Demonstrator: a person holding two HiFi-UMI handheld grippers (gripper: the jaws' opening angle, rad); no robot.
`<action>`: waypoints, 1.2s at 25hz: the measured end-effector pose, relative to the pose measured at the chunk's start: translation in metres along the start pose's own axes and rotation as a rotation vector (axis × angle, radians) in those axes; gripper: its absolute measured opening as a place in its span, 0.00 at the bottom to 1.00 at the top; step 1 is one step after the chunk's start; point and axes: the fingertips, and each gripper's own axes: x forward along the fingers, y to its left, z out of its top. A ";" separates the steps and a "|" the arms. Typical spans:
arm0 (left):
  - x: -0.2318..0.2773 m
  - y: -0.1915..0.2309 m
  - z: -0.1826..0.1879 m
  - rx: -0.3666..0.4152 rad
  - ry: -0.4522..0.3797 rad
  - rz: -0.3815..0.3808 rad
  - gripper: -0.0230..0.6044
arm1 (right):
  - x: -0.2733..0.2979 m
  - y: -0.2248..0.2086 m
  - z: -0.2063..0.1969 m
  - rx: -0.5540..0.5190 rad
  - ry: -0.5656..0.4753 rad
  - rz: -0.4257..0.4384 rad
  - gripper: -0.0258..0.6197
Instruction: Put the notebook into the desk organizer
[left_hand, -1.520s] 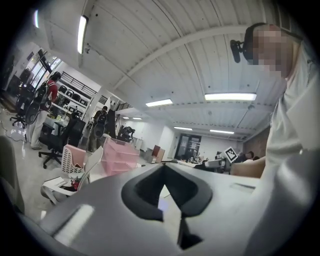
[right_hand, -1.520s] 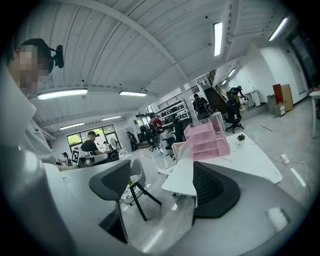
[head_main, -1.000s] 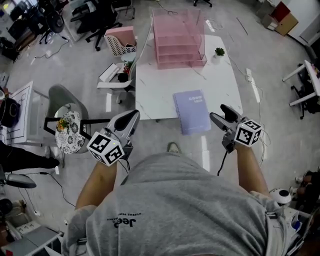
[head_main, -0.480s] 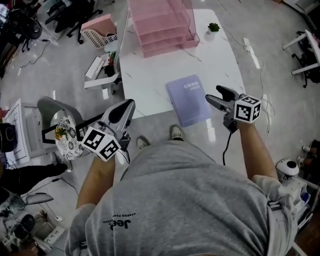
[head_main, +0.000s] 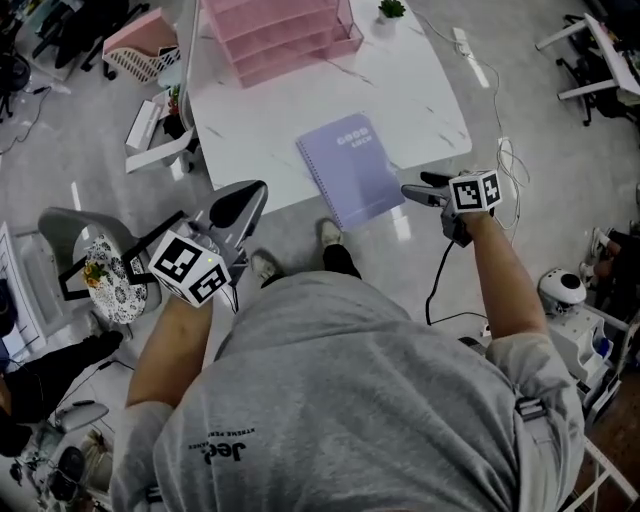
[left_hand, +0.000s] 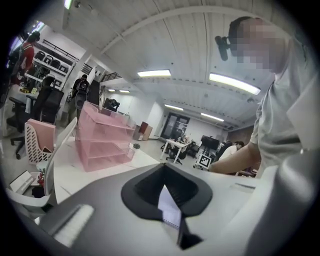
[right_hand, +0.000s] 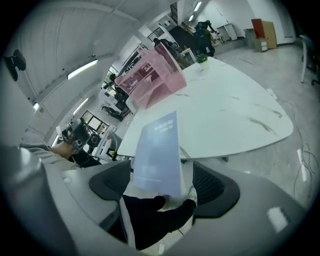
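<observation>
None of the task is done yet: the notebook (head_main: 350, 168) lies flat at the near edge of the table (head_main: 420, 95), well apart from the pink desk organizer (head_main: 280, 35) at the table's far end. The right gripper (head_main: 415, 186), jaws apart and empty, has dropped in the last second to the table's near edge, just beside the notebook. The left gripper (head_main: 252, 192), jaws together, holds nothing off the table's near left corner.

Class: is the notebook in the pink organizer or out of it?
Out: the notebook lies flat on the table, apart from the organizer.
</observation>
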 end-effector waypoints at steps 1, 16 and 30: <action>0.006 -0.001 -0.004 -0.008 0.007 -0.004 0.12 | 0.006 -0.005 -0.006 0.015 0.029 0.019 0.61; 0.045 -0.007 -0.050 -0.053 0.085 0.000 0.12 | 0.098 -0.018 -0.040 0.154 0.207 0.402 0.61; 0.048 0.023 -0.040 -0.036 0.073 0.051 0.12 | 0.132 0.015 -0.043 0.232 0.243 0.552 0.60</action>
